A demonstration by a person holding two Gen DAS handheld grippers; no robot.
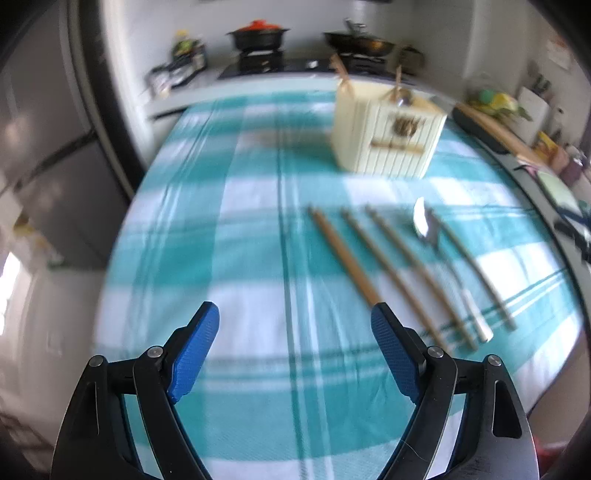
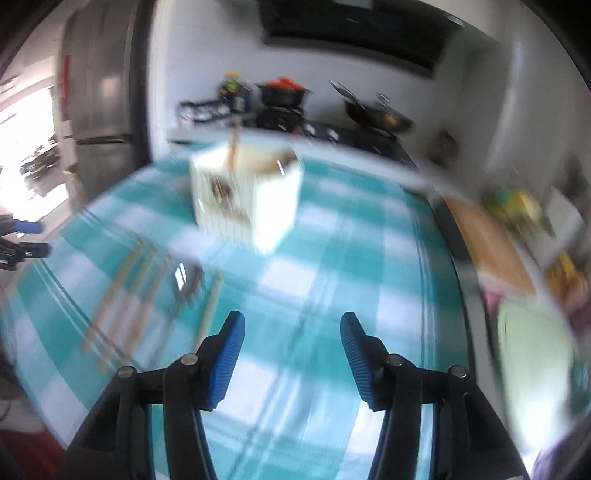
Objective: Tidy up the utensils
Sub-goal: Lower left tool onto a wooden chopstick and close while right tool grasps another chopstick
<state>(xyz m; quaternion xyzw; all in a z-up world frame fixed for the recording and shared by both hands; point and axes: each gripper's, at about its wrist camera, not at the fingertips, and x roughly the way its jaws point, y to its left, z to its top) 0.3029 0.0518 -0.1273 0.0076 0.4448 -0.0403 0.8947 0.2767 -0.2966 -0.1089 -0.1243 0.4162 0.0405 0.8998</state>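
Several wooden chopsticks [image 1: 347, 254] and a metal spoon [image 1: 424, 221] lie side by side on a teal-and-white checked tablecloth [image 1: 240, 221]. A cream slatted utensil holder [image 1: 388, 129] stands behind them with chopsticks and a spoon in it. My left gripper [image 1: 295, 325] is open and empty, above the cloth just left of the nearest chopstick's end. In the blurred right wrist view my right gripper [image 2: 291, 332] is open and empty; the chopsticks [image 2: 125, 295] and spoon [image 2: 184, 280] lie to its left, the holder [image 2: 247, 199] ahead. The left gripper [image 2: 22, 240] shows at that view's left edge.
A stove counter with a red-lidded black pot [image 1: 258, 35] and a wok [image 1: 358, 44] runs behind the table. A fridge [image 1: 44, 147] stands at the left. A wooden board [image 1: 495, 129] and cluttered items lie along the table's right edge [image 1: 546, 221].
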